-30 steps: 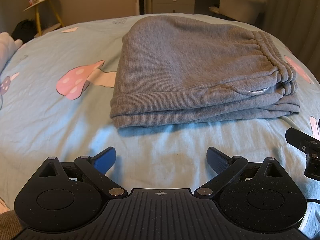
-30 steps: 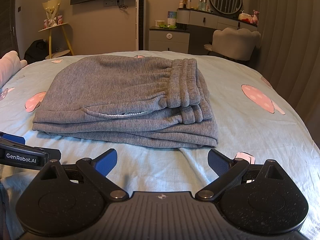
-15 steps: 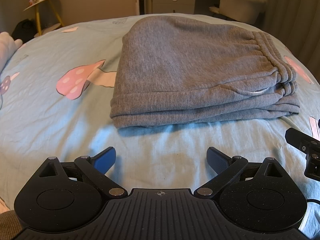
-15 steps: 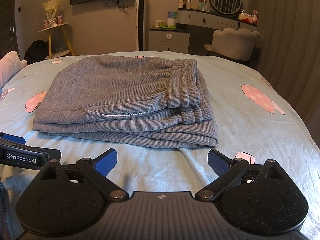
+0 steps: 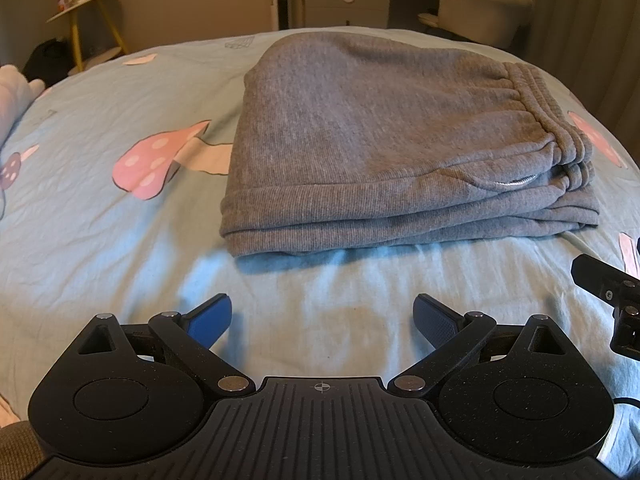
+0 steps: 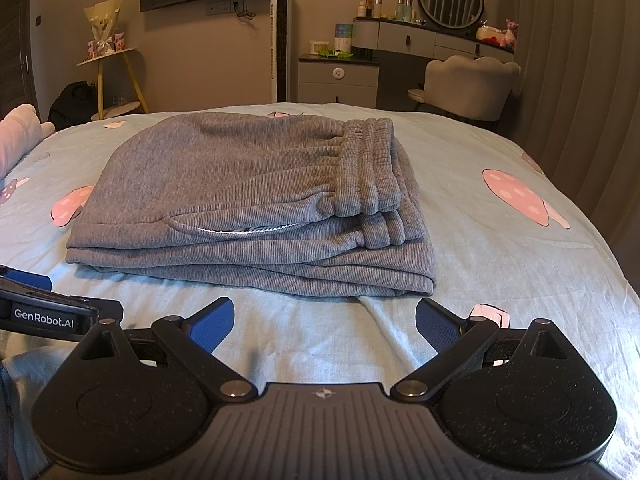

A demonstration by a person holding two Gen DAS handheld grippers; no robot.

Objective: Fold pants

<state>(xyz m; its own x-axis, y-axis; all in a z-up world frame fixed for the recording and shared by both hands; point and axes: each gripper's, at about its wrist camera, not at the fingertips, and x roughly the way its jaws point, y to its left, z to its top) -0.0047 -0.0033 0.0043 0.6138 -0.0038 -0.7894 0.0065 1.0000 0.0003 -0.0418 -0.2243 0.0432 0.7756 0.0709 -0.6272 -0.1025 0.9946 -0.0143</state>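
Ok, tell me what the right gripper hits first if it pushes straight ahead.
The right gripper, jaws open and empty, would likely cross a strip of bare bedsheet, then meet the near folded edge of the grey pants. How high it rides above the sheet is unclear.

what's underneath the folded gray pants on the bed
The gray pants lie folded in layers on the light blue mushroom-print bedsheet. Whatever the sheet shows directly beneath them, or between the layers, is covered.
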